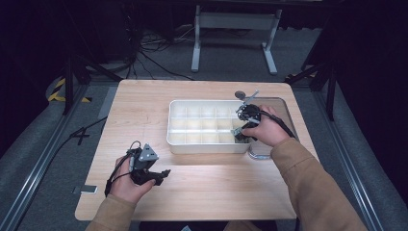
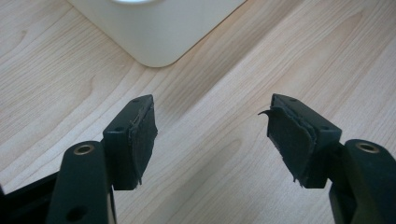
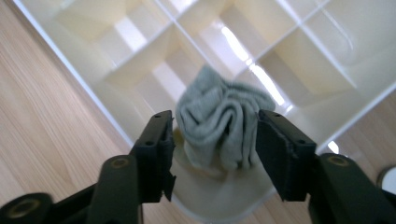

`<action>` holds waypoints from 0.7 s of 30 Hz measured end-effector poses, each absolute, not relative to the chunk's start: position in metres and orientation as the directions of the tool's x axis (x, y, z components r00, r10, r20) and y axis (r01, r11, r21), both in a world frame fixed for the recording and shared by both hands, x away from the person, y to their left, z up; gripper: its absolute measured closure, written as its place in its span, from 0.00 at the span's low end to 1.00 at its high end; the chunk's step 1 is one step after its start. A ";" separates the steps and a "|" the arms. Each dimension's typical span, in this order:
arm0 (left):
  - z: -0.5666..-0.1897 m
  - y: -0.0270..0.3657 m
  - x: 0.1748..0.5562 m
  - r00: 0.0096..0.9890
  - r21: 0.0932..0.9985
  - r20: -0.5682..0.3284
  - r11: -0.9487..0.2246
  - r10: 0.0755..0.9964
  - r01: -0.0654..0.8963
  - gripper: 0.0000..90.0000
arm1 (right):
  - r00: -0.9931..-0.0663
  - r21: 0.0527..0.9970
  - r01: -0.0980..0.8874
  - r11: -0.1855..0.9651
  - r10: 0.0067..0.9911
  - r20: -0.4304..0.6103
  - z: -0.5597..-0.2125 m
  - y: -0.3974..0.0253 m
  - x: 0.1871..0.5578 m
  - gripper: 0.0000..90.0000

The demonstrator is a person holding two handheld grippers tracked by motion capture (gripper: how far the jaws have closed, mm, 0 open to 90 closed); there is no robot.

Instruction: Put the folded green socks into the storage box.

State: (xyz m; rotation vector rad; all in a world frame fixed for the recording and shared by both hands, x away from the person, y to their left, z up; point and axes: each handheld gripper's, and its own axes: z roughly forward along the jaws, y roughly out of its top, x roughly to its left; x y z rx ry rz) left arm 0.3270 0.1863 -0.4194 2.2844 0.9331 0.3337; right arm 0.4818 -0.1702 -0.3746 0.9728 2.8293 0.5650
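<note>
Wooden and pale, the surface (image 1: 202,187) carries a white divided tray (image 1: 179,122) near its middle, with many small square compartments in rows. Just beside the tray's right end lies a clear lid or container (image 1: 283,108); I cannot tell which it is.

At the right end of the tray, the right gripper (image 1: 243,127) is held by the person's right hand (image 1: 267,130), which comes from a tan sleeve (image 1: 308,183). In the right gripper view, the right gripper (image 3: 212,140) has its fingers (image 3: 156,149) at a medium opening, and a bunched grey cloth (image 3: 219,123), perhaps a sock, sits between them in a compartment at a corner of the tray (image 3: 299,51). The cloth seems to touch the inner pads on both sides, but I cannot tell if it is truly pinched or only lies between them.

Well apart from the tray, at the front left of the surface, the left hand (image 1: 127,185) holds the left gripper (image 1: 166,173) low above the wood. In the left gripper view, the left gripper (image 2: 210,135) has its fingers (image 2: 140,140) spread wide with nothing between them, only bare wood (image 2: 219,154) below. A rounded corner of the white tray (image 2: 154,32) is near, ahead of the fingers.
</note>
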 end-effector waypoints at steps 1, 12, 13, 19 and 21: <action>-0.419 0.186 0.327 0.716 0.646 -0.007 -0.543 0.698 0.536 0.37 | -0.792 0.375 0.574 0.728 0.610 0.028 -0.375 -0.170 0.482 0.48; -0.420 0.185 0.329 0.717 0.648 -0.011 -0.541 0.697 0.536 0.37 | -0.784 0.369 0.565 0.737 0.620 -0.038 -0.386 -0.164 0.487 0.77; -0.420 0.185 0.328 0.717 0.647 -0.011 -0.542 0.697 0.536 0.37 | -0.782 0.355 0.570 0.741 0.622 -0.045 -0.387 -0.165 0.488 0.78; -0.420 0.187 0.327 0.715 0.647 -0.004 -0.544 0.699 0.535 0.37 | -0.778 0.292 0.594 0.749 0.627 -0.026 -0.407 -0.163 0.489 0.81; -0.420 0.187 0.326 0.714 0.646 -0.009 -0.541 0.700 0.539 0.37 | -0.785 0.276 0.588 0.760 0.619 -0.029 -0.411 -0.160 0.491 0.82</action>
